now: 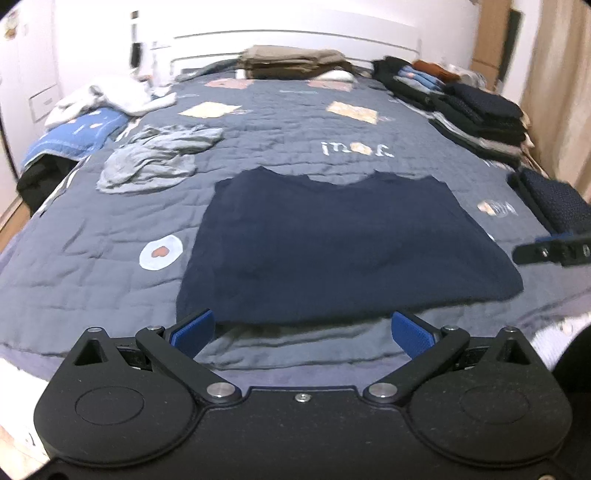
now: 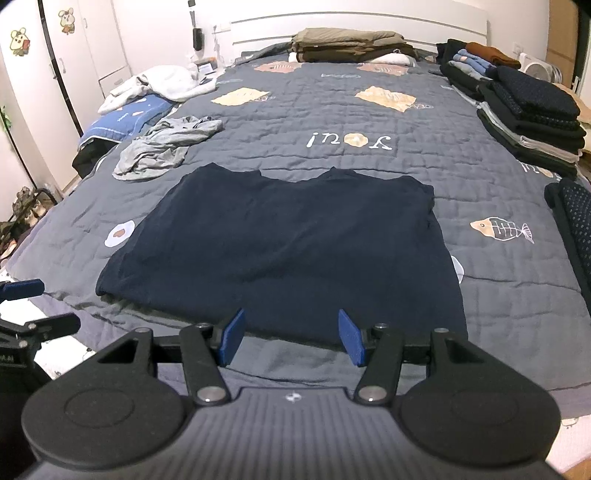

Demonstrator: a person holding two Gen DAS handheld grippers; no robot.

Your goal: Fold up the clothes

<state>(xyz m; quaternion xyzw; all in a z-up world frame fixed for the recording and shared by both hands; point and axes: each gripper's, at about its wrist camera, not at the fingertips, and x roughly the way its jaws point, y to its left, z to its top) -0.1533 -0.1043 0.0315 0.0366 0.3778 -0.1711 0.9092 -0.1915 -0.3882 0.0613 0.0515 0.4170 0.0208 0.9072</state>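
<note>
While folded stacks [image 2: 532, 110] line one edge, crumpled grey clothing [image 2: 162, 147] lies nearby.

Grey quilted bedspread [image 2: 369, 118], white headboard [image 2: 369, 26], white wardrobe [image 2: 92, 44].

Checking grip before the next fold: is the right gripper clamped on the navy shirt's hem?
No. The right gripper has its blue pads apart, with the navy shirt lying flat beyond them, unpinched.

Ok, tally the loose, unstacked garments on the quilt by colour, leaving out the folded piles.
Navy, spread flat: 1, the navy shirt
Grey, crumpled: 1, the grey garment
White, heaped at the left edge: 1, the white heap
Total: 3
</note>
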